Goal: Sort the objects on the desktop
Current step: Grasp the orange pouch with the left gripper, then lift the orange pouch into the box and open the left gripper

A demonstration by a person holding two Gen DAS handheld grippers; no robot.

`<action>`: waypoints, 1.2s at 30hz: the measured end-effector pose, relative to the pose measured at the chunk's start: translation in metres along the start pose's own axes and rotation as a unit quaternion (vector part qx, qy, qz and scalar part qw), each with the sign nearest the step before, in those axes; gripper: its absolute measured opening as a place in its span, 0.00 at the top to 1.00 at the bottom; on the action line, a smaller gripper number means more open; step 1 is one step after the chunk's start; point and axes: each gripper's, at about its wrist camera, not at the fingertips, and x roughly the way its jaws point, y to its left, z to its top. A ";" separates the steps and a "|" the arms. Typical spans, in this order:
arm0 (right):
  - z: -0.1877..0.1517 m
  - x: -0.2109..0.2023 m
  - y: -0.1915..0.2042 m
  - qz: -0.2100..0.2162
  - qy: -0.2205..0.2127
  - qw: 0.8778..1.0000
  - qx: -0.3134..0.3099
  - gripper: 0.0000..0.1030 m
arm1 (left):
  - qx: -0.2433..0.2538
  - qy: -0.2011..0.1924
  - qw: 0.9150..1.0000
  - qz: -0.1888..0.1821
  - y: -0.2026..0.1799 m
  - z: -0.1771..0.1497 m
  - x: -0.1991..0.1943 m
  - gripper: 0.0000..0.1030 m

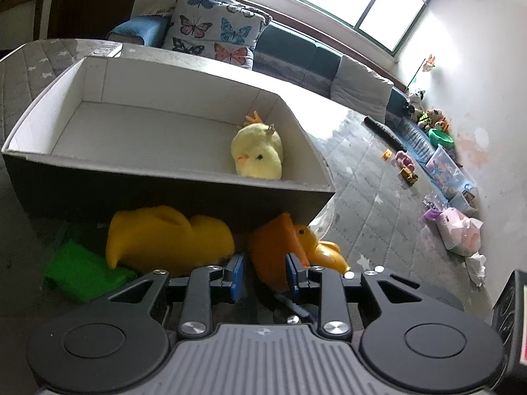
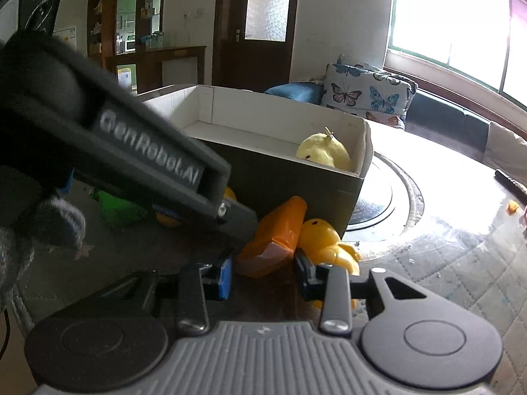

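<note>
A cardboard box (image 1: 171, 191) (image 2: 290, 194) stands on the table with a yellow plush chick (image 1: 258, 156) (image 2: 324, 154) in its right corner. In front of the box lie a yellow toy (image 1: 164, 238), a green toy (image 1: 82, 271) (image 2: 120, 209) and an orange-billed yellow duck (image 1: 280, 250) (image 2: 276, 235). My left gripper (image 1: 265, 279) is open, its blue pads either side of the duck's orange bill. My right gripper (image 2: 263, 275) is open just short of the same duck, apart from it. The left gripper's body (image 2: 148, 161) crosses the right wrist view.
The box rests on a glass-topped round table (image 2: 444, 230) with a quilted cover. A black remote (image 1: 383, 133) lies far right. A sofa with butterfly cushions (image 1: 214, 29) runs behind. Toys and plastic bins (image 1: 444, 168) lie along the wall.
</note>
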 end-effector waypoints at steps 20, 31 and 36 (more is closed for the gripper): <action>-0.007 -0.020 0.009 0.012 0.004 0.999 -0.033 0.71 | -0.005 0.012 1.000 -0.021 -0.009 0.001 0.004 0.70; -0.012 -0.030 0.023 0.018 0.001 0.997 -0.076 0.72 | -0.017 0.032 0.999 -0.019 -0.007 -0.001 0.011 0.70; -0.012 -0.028 0.028 0.017 0.002 0.995 -0.099 0.72 | -0.019 0.034 0.999 -0.019 -0.007 0.000 0.009 0.72</action>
